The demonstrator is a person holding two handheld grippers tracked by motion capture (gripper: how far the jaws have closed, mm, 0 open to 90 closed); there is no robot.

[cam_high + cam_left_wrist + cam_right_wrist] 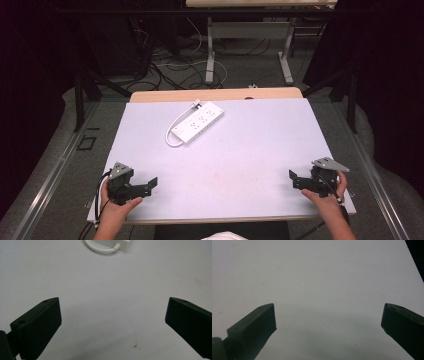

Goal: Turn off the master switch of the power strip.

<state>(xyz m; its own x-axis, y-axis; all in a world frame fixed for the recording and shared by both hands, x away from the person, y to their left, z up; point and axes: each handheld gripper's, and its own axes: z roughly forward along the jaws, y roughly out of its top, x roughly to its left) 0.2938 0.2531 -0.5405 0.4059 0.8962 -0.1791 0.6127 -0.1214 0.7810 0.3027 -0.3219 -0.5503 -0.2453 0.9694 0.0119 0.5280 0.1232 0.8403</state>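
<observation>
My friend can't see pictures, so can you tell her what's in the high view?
A white plastic power strip with a looped white cord lies toward the far side of a pale lilac table. Near the front edge, a person's hands hold the black left gripper and black right gripper, both open and holding nothing.

White power strip [198, 122], cord looped, lying diagonally, table's far-left.

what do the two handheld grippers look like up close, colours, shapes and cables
Both the left gripper and the right gripper are black, each with two blocky, flat-faced claw jaws with small holes near the tips. Each carries a grey three-cornered plate on top and trails a black cable.
</observation>
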